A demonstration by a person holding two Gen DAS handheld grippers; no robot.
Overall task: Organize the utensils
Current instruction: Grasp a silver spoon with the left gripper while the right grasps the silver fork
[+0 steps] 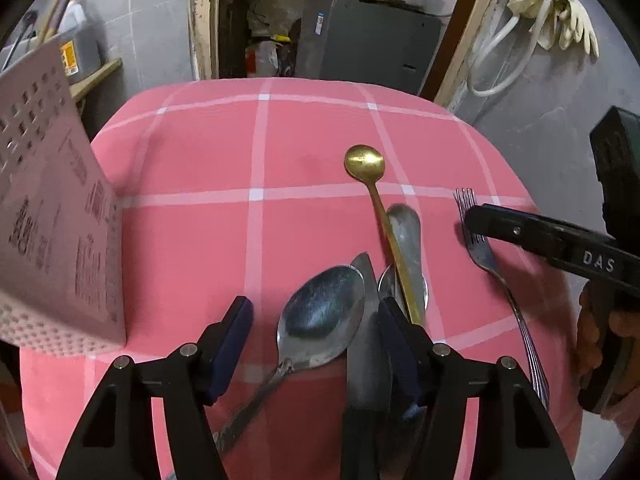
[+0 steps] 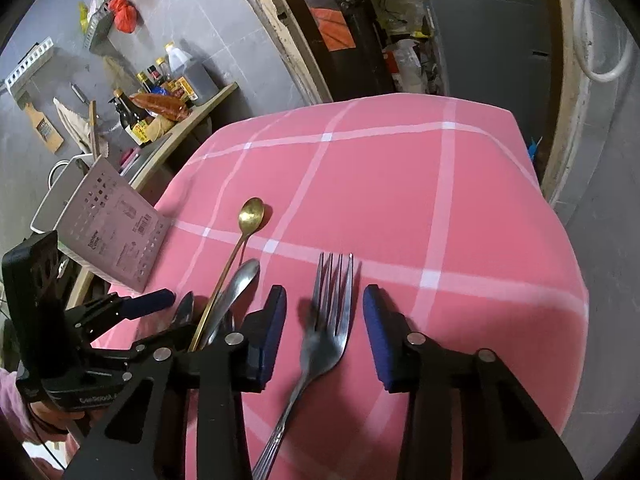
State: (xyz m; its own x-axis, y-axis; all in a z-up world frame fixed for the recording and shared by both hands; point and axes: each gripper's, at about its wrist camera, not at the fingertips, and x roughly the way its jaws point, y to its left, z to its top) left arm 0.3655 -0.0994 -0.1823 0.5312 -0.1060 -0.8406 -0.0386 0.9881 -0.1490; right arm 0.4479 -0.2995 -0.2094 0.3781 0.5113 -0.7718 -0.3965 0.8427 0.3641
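Observation:
Utensils lie on a pink checked tablecloth [image 1: 200,160]. In the left wrist view my left gripper [image 1: 316,320] is open around a large steel spoon [image 1: 320,316]; a knife [image 1: 366,344] lies beside it under the right finger. A gold spoon [image 1: 365,162] crosses smaller steel spoons [image 1: 406,232]. A steel fork [image 1: 486,252] lies to the right. In the right wrist view my right gripper [image 2: 325,308] is open with the fork [image 2: 326,328] between its fingers, not gripped. The gold spoon [image 2: 251,212] and the left gripper show at left [image 2: 160,300].
A pale pink perforated utensil holder [image 1: 52,208] stands at the table's left edge, also in the right wrist view [image 2: 116,224]. A shelf with bottles [image 2: 168,88] runs behind it. A doorway and grey cabinet [image 1: 368,36] lie beyond the table's far edge.

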